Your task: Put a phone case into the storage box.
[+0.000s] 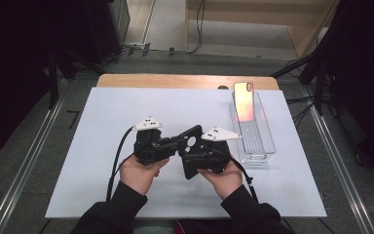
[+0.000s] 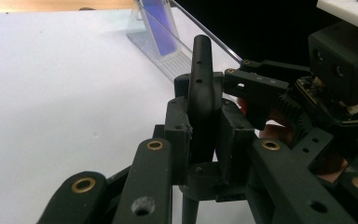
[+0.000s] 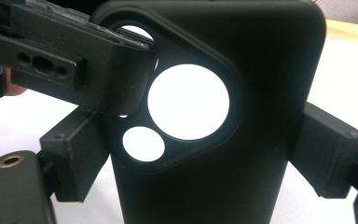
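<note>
**Surface and room, one moment**

Surface (image 1: 102, 146): white sheet over wood, grey floor around; clear tray (image 1: 260, 141) at right, phone (image 1: 243, 101) leaning inside; black phone case (image 1: 191, 151) mid-surface, clamped by left hand-held gripper (image 1: 177, 142) and right hand-held gripper (image 1: 195, 157); dark curtains flanking.

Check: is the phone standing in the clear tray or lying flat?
Standing: the phone leans upright at the far end of the clear tray.

1. A lab or test room, not a home.
2. A table (image 1: 126, 80) under a white sheet (image 1: 102, 146) stands on grey carpet (image 1: 39, 161).
3. Metal rails (image 1: 24, 170) flank it.
4. Cables (image 1: 195, 29) trail across the floor between dark stands (image 1: 53, 73).
</note>
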Demonstrator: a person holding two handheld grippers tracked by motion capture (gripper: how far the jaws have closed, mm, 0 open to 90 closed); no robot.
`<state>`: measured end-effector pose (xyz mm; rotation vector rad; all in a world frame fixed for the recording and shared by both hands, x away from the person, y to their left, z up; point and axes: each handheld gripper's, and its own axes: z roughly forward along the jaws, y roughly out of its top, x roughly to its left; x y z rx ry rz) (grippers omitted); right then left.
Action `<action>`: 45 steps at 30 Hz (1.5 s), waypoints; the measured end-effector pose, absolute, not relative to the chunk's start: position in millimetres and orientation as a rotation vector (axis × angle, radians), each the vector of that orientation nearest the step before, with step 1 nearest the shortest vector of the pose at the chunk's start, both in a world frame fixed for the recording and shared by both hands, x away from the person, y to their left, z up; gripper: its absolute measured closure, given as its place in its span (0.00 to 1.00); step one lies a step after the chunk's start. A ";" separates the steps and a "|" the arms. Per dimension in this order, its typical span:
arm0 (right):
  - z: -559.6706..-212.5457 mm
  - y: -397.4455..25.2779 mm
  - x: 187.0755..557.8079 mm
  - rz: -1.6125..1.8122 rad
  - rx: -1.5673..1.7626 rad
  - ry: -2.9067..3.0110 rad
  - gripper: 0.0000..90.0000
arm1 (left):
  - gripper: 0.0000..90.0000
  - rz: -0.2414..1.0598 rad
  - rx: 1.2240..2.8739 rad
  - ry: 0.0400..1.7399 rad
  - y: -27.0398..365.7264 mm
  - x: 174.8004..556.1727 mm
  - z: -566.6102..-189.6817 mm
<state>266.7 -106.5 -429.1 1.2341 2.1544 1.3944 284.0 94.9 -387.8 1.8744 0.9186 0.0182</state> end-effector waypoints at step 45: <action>-415.3 -163.1 288.6 1.530 1.115 2.284 0.13 | 0.36 -0.140 2.132 0.633 143.8 297.6 -423.4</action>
